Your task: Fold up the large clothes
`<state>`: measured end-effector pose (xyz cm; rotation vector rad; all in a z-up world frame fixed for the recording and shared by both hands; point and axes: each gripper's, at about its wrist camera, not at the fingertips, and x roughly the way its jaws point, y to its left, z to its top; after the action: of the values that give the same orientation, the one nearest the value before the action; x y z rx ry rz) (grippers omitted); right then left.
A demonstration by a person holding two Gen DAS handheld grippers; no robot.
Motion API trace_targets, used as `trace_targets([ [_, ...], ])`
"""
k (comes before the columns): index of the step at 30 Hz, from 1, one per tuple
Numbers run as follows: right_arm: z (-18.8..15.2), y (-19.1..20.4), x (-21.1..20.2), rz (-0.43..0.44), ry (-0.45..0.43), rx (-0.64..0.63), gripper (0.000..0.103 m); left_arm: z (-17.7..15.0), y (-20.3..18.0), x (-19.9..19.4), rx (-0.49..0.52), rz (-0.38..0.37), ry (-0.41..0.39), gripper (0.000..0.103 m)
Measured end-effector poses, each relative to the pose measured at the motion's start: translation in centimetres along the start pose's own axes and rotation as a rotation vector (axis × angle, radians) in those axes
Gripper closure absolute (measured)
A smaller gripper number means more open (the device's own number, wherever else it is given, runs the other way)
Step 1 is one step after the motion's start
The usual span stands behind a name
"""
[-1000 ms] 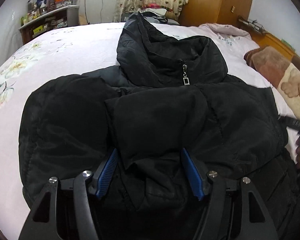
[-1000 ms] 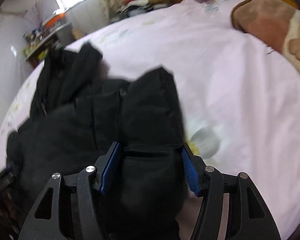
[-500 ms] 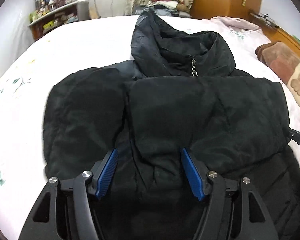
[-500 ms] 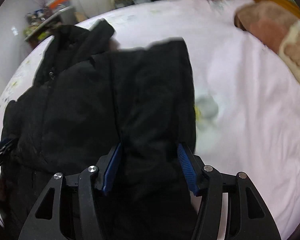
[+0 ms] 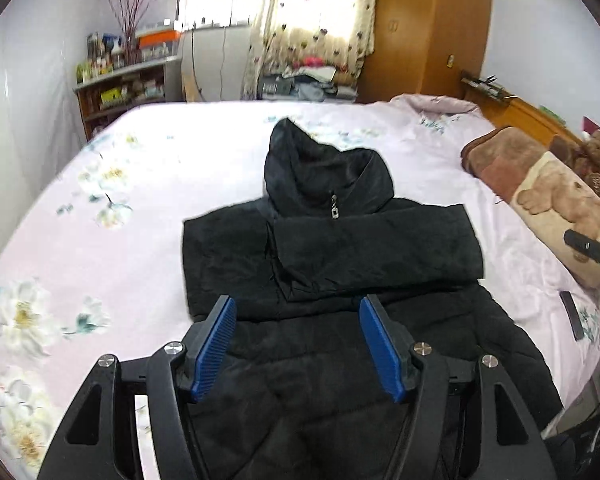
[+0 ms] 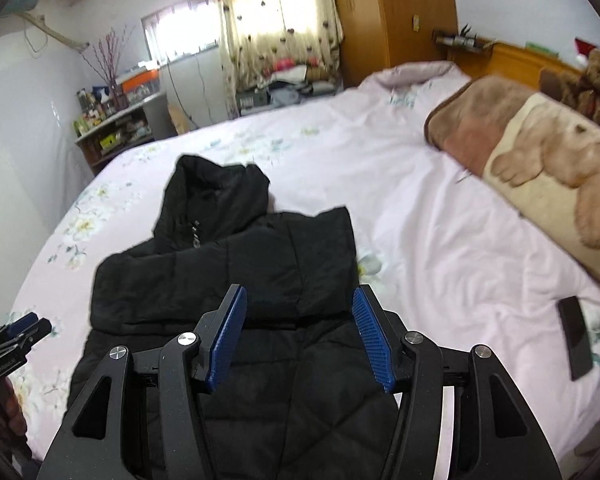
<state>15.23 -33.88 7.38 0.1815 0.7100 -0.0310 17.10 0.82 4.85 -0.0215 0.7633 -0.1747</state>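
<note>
black jacket (image 5: 332, 264) lies on floral bedsheet (image 5: 100, 240); curtained window behind.

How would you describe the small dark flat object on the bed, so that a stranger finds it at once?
Start at the large bed with the pale floral sheet. Go to its near right part, right of the black jacket and below the brown bear blanket. The flat black slab lies there alone, thin, rectangular and hard-edged.
</note>
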Motion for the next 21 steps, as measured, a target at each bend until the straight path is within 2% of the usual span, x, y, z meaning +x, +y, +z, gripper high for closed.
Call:
trace_targets([
  [7,-0.7,1.8,-6.2,0.022,-0.077,-0.018,0.047,-0.8,-0.1,-5.8,-0.003,-0.033,-0.068,0.036],
  [12,-2.1,3.1,-8.0,0.089,-0.088,-0.039,0.046,-1.7,-0.6,-8.6,0.0,-0.049,-0.102,0.036],
  [15,-3.1,3.9,-8.2,0.111,-0.067,-0.081,0.046,-2.1,-0.8,-8.8,0.001,-0.051,-0.104,0.036],
  [18,-4.0,4.5,-7.4,0.093,-0.063,-0.139,0.047,-2.1,-1.1,-8.0,0.004,-0.047,-0.09,0.036],
  [21,-4.1,4.3,-5.6,0.12,-0.034,-0.135,0.046,-1.9,-1.5,-6.7,0.006,-0.04,-0.073,0.036],
])
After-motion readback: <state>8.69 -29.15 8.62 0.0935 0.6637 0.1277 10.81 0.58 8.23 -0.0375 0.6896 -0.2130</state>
